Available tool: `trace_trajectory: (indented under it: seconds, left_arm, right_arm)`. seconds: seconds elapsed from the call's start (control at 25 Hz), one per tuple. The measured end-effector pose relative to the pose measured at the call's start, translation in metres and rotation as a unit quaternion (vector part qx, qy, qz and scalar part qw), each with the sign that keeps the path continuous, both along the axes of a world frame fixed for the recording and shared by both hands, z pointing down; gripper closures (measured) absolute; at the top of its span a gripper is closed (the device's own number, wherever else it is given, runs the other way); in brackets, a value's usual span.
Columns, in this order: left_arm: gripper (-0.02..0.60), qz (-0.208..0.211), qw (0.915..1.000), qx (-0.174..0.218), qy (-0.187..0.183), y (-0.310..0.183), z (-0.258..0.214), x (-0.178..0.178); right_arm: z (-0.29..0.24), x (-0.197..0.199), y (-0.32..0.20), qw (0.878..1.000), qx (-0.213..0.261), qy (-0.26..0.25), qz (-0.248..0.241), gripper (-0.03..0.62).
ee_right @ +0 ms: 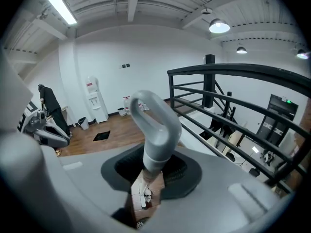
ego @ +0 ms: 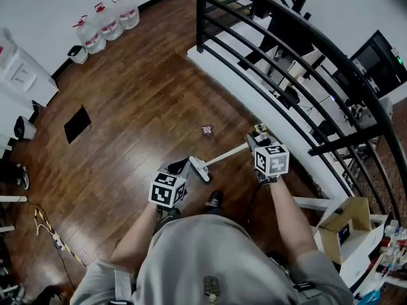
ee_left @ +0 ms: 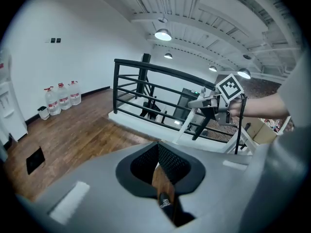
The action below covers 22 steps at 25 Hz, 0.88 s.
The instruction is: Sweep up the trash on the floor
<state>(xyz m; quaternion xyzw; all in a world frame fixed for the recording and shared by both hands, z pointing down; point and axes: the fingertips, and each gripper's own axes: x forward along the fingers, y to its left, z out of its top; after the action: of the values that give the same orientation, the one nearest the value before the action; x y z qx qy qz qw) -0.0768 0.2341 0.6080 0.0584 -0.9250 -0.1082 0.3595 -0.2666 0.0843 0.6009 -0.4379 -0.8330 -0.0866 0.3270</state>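
Note:
A small crumpled wrapper (ego: 206, 130) lies on the wooden floor ahead of me. Another small scrap (ego: 261, 127) sits by the white ledge. My right gripper (ego: 253, 143) is shut on a white broom handle (ego: 227, 154), and the broom head (ego: 199, 169) rests on the floor. In the right gripper view the handle's grey loop end (ee_right: 151, 125) rises from between the pads of the right gripper (ee_right: 154, 173). My left gripper (ego: 177, 171) holds a dark dustpan (ego: 177, 165) beside the broom head. In the left gripper view the left gripper (ee_left: 159, 160) has its pads nearly together, and the dustpan's dark handle (ee_left: 166, 204) shows low in the gap.
A black railing (ego: 267, 49) on a white ledge (ego: 254, 100) runs along the right. Water jugs (ego: 107, 19) and a small bin (ego: 77, 54) stand by the far wall. A black mat (ego: 77, 124) lies on the left, cables (ego: 49, 229) at lower left, a cardboard box (ego: 346, 230) at the right.

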Motion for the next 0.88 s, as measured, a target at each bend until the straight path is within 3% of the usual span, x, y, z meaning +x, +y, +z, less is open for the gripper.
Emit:
trace_trajectory:
  seconds: [0.36, 0.88]
  left_arm:
    - [0.574, 0.017, 0.9995, -0.018, -0.017, -0.041, -0.012, -0.073]
    - [0.574, 0.037, 0.9991, -0.019, -0.006, -0.038, -0.001, -0.105]
  right_arm:
    - [-0.013, -0.095, -0.062, 0.999, 0.001, -0.037, 0.029, 0.511]
    - [-0.027, -0.164, -0.114, 0.993, 0.019, -0.070, 0.090, 0.513]
